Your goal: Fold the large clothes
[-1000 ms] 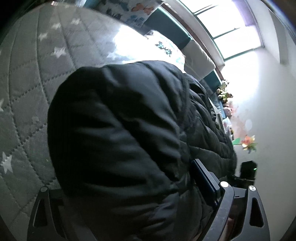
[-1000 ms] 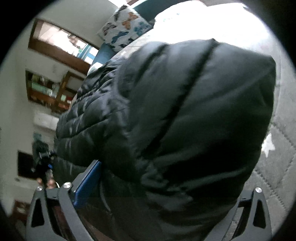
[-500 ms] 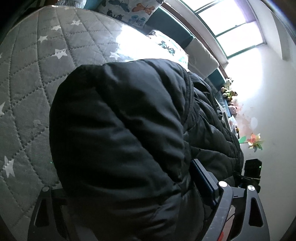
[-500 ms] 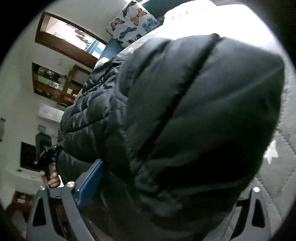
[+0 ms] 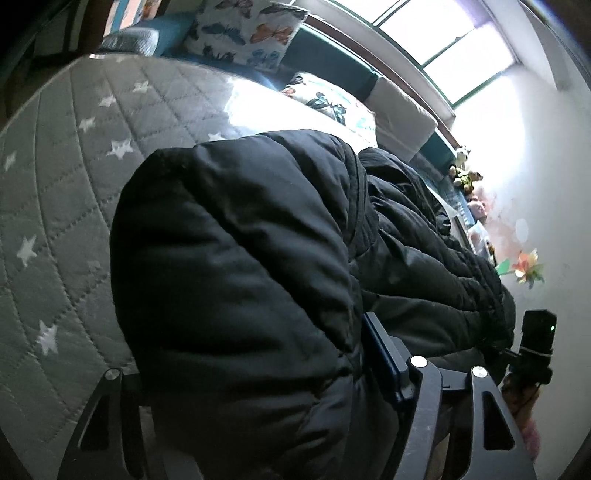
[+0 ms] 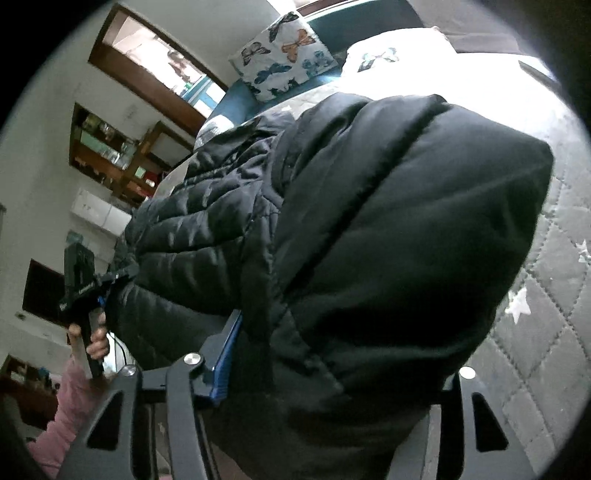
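A black padded jacket (image 5: 236,280) lies bunched on a grey quilted bedspread with white stars (image 5: 55,206), its bulk filling the near middle of both views. The left gripper (image 5: 255,380) angles down at the bed; its jaws have just been closing and now pinch a thick fold of the jacket, the blue pad on its right finger (image 5: 380,354) pressed into the fabric. The right gripper (image 6: 332,373) tilts down the same way; its jaws have also just been closing and clamp another fat fold. Far left in the right wrist view, a hand (image 6: 92,339) in a pink sleeve grips the other tool's handle. 2 butterfly pillows (image 5: 247,29) sit at the far end.
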Demonstrator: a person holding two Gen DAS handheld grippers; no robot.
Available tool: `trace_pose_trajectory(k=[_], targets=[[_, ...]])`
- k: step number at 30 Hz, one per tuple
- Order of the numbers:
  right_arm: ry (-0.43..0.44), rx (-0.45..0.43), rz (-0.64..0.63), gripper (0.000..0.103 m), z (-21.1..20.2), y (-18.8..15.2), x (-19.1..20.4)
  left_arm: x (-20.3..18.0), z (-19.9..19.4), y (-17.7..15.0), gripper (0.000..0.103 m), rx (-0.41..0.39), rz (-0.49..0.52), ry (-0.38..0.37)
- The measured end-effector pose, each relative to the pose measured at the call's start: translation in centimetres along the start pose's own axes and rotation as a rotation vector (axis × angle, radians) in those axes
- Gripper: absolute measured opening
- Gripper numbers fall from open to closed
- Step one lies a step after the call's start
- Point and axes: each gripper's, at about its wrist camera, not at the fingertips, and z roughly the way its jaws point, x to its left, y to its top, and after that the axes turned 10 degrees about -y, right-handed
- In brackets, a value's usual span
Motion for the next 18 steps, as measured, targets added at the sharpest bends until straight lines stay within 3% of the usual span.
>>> trace_pose_trajectory(k=[4,7,13,16,18], targets=[[0.039,0.015,0.022,0.065,0.7,0.5,-0.8,0.6,0.3,0.4,0.079,0.013,-0.03,-0.025],[0.052,0.034,0.045,0.08,1.6,0.9,-1.3,1.9,0.7,0.9,0.091,0.034,-0.078,-0.038],[0.135,0.076,0.112,0.088,3.3,1.2,-3.3,2.2,0.6,0.7,0.091,0.035,-0.1,-0.052],[0.14,0.061,0.117,0.084,2.7,0.6,-3.3,0.9,0.1,0.0,0.08,0.011,-0.078,0.002],[0.102,0.015,0.08,0.064,1.4,0.2,-2.1,-1.2,-0.6,-0.4,0.066,-0.011,-0.022,0.077]])
